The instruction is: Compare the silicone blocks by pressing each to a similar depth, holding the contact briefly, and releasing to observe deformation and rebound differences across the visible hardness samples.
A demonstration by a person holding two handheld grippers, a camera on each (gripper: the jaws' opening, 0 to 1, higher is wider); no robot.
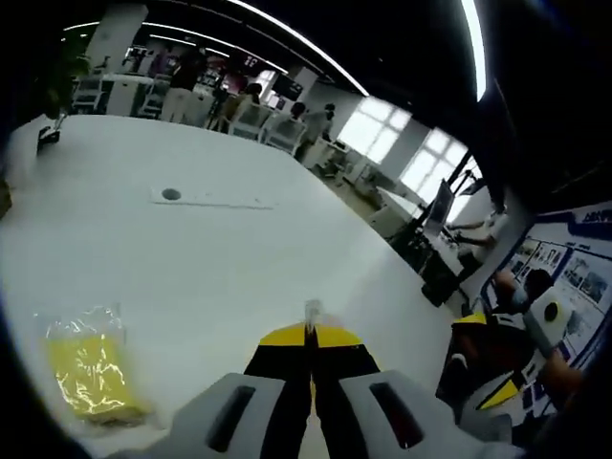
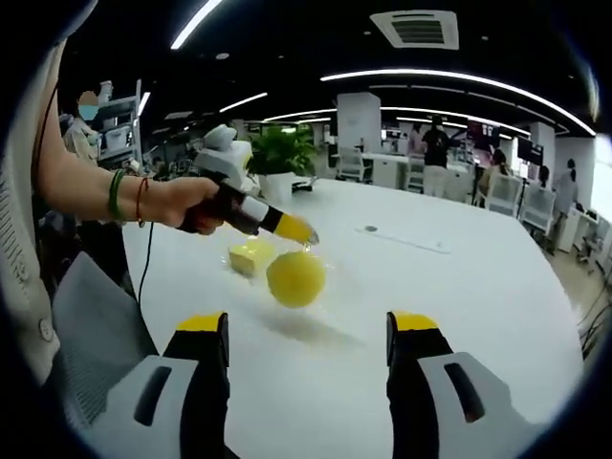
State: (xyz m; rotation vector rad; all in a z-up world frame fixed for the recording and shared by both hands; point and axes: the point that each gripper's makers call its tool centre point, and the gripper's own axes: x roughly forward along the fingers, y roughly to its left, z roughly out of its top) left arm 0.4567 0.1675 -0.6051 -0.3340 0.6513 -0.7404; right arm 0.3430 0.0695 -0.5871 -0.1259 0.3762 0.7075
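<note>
In the right gripper view, the right claw (image 2: 308,330) rises from the bottom of the frame with its two yellow-tipped jaws wide apart and nothing between them. Above the gap, near the frame's centre, a round yellow silicone piece in a clear bag (image 2: 295,278) hangs off the white desk (image 2: 459,287), its shadow lying below it. The left claw (image 2: 304,233) reaches in from the upper left, held by a hand (image 2: 191,205), with its jaws pinched together on the top of that bag. Just left of the hanging piece, a second yellow bagged block (image 2: 251,255) lies on the desk.

In the left gripper view, the left claw (image 1: 311,333) sits at bottom centre, its jaws together on a bit of clear plastic. A yellow bagged block (image 1: 88,371) rests on the desk (image 1: 220,268) at lower left.
</note>
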